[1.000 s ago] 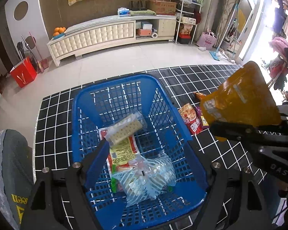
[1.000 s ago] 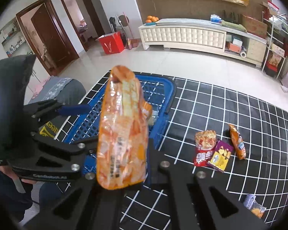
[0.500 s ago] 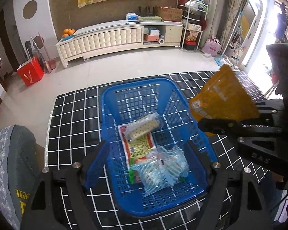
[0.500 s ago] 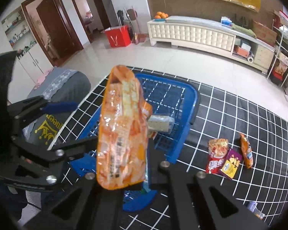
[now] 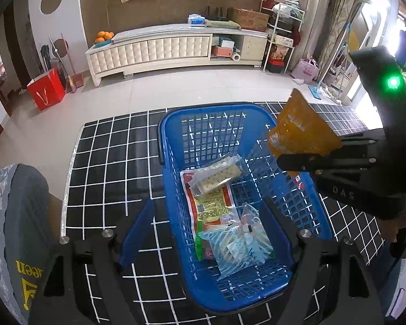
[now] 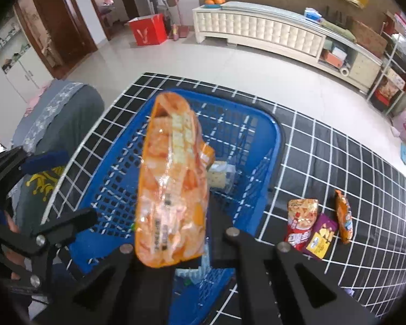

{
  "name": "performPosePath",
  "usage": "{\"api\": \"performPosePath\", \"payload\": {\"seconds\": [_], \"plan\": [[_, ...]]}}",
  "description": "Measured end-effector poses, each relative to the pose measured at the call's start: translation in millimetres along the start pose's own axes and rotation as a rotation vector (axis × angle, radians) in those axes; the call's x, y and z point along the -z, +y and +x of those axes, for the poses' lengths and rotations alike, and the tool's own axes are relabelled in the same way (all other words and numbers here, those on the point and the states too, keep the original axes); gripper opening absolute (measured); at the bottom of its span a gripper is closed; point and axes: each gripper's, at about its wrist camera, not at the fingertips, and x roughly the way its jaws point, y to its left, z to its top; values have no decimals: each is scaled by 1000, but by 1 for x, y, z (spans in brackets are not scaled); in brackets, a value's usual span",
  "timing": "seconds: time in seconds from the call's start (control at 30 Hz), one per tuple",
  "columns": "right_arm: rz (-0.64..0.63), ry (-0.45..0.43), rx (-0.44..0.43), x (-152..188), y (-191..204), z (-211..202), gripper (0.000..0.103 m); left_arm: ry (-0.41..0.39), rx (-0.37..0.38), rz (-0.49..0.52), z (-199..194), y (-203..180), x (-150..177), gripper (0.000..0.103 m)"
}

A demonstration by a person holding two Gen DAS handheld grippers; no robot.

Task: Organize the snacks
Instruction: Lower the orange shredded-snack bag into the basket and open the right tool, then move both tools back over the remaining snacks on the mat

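**A:** What do the two tools look like?

**B:** The left gripper (image 5: 208, 233) is matte black, with two long angular arms, a silver screw head on each, and flat blue pads on the fingers (image 5: 136, 233). The right gripper (image 6: 173, 254) is built the same way: black arms with cut-out slots and round silver screws.

**A:** Any markings?

**B:** Seen from the left camera, the right tool's black housing carries pale raised lettering and a glowing green light.
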Motion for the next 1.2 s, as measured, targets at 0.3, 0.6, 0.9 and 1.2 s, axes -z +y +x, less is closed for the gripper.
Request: {"api": "performPosePath", "payload": {"seconds": [0.3,0.6,0.9,1.2], "plan": [[72,-59,-6,22,-8,-22,84,14,-34,16,-3,-12,11,78],[146,-125,-13,62,-22,-65,88,-37,1,71,-31,-48,21,78],[149,-210,78,96,-43,-109,100,-87,19,124,-47,-87,24,87],[214,-223,148,131,-86,-127,103,-93,44,200,-43,-132,22,103]]}}
